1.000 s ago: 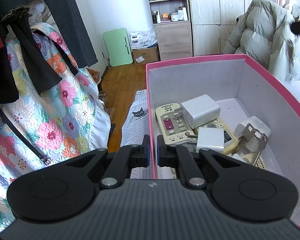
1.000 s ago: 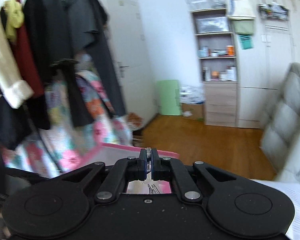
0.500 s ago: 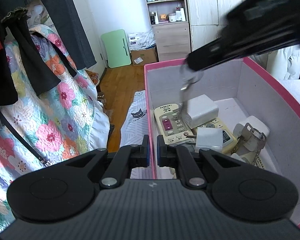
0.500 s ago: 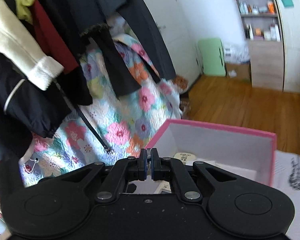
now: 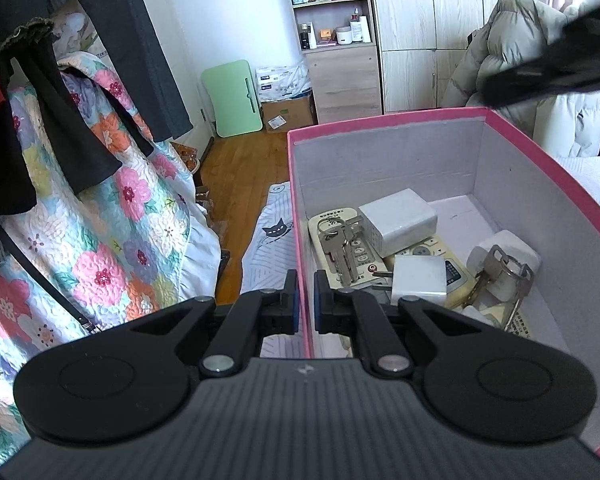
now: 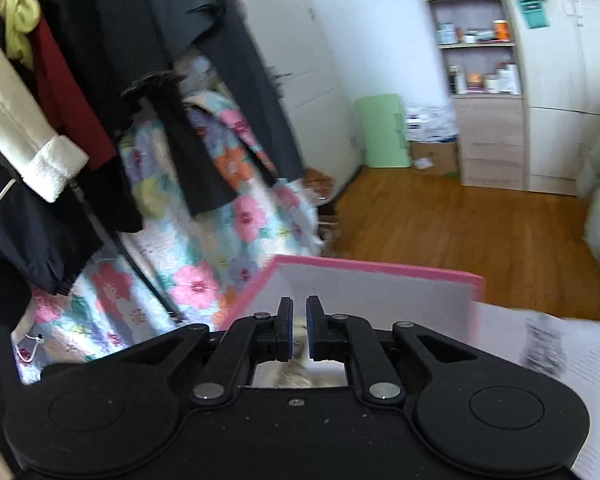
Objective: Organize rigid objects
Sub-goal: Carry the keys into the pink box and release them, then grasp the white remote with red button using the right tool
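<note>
Keys (image 5: 337, 245) now lie on the remote (image 5: 342, 254) in the box (image 5: 380, 168); right gripper (image 6: 296, 334) jaws opening, empty; left gripper (image 5: 303, 300) clamps the box wall; lift right clear before next pick

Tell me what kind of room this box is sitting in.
Most likely a bedroom in a home. A floral quilt hangs under dark clothes on a rail, tall wardrobe doors stand beside a shelf of toiletry bottles, and the floor is wood.
</note>
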`<state>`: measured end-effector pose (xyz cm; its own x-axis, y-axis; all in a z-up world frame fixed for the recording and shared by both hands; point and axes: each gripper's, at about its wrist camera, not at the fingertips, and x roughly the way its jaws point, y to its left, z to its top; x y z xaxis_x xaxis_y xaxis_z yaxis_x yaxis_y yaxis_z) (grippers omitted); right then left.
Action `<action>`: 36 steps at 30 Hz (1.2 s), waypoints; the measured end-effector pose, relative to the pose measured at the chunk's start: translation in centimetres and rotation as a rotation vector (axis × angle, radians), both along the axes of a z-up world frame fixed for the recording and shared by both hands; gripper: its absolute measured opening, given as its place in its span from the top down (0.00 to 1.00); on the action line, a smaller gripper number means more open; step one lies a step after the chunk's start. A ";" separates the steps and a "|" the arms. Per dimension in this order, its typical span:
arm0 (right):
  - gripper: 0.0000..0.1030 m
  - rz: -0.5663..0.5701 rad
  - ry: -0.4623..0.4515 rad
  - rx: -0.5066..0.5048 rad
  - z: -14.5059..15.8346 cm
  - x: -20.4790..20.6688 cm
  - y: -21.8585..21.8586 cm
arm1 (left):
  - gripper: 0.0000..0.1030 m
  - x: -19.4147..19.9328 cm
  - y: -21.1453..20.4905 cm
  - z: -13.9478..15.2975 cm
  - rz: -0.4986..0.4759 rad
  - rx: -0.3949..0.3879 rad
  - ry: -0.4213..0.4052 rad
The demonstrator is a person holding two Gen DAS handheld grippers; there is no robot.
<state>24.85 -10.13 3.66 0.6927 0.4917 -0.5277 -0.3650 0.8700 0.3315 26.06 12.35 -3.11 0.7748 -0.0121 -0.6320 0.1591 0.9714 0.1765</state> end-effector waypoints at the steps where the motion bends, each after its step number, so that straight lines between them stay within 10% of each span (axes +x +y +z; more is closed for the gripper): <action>1: 0.87 -0.014 0.002 0.003 0.2 -0.8 -1.3 | 0.94 0.0 0.0 0.0 0.001 0.003 0.000; 10: 0.75 -0.133 0.058 -0.149 -0.7 -5.7 -11.6 | 0.94 0.0 0.1 0.0 0.007 -0.007 -0.004; 16: 0.47 -0.190 0.087 -0.201 -3.4 -7.9 -17.3 | 0.94 0.0 -0.1 0.0 0.003 0.007 0.001; 36: 0.39 -0.362 0.141 -0.316 -15.0 -2.7 -24.1 | 0.94 0.2 -0.2 -0.3 0.009 0.010 0.010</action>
